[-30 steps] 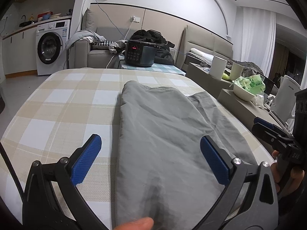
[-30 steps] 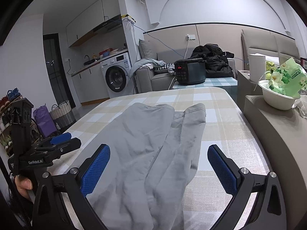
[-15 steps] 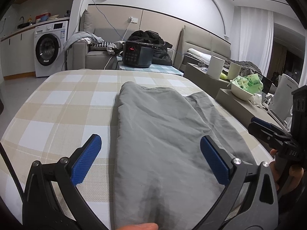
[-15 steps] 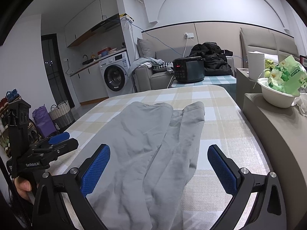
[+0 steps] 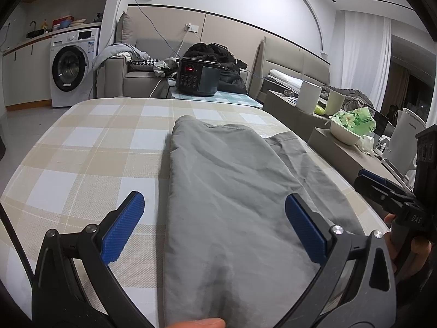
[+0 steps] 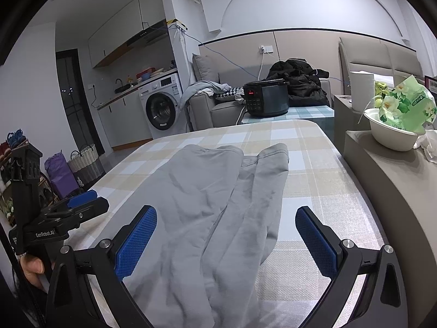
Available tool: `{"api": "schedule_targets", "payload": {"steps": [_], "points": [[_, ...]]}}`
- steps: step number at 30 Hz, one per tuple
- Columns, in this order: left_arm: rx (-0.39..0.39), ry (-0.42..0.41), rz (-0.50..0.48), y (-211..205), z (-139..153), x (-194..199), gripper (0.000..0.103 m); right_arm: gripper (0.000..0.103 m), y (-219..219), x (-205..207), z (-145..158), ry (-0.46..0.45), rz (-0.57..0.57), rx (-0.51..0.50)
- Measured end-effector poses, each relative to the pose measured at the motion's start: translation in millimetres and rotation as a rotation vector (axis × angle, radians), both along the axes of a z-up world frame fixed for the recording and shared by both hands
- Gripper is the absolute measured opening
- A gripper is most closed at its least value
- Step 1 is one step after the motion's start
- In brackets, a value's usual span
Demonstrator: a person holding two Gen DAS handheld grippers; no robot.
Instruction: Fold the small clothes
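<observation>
A grey pair of small trousers (image 5: 226, 191) lies lengthwise on the checked table (image 5: 90, 150), one leg laid partly over the other; it also shows in the right wrist view (image 6: 215, 199). My left gripper (image 5: 215, 229) is open and empty, its blue pads straddling the near end of the cloth just above it. My right gripper (image 6: 226, 243) is open and empty over the near end from the right side. Each gripper shows in the other's view: the right one (image 5: 382, 188) at the table's right edge, the left one (image 6: 73, 207) at the left edge.
A grey ledge (image 6: 387, 180) runs along the table's right side with a white bowl (image 6: 393, 134) holding a green packet. A black cooker (image 5: 198, 76) stands beyond the far edge. A washing machine (image 5: 72, 68) and sofa are behind. Baskets (image 6: 82, 161) stand on the floor at left.
Both grippers have drifted slightly; the view has shifted a little lower and closer over the trousers. The trousers have not moved and both grippers stay open.
</observation>
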State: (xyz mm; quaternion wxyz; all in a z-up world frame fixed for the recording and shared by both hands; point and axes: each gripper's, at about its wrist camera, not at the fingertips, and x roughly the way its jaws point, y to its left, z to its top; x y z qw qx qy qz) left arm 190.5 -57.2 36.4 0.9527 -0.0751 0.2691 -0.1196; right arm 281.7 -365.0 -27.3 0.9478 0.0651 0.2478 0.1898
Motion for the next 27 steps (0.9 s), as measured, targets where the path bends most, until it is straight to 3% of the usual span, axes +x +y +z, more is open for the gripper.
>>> {"api": "schedule_targets", "payload": {"steps": [27], "points": [[-0.043,0.036,0.037,5.6,-4.5,6.2,0.102,0.103,-6.6,6.3,-2.6,0.043,-0.03,0.009]]}}
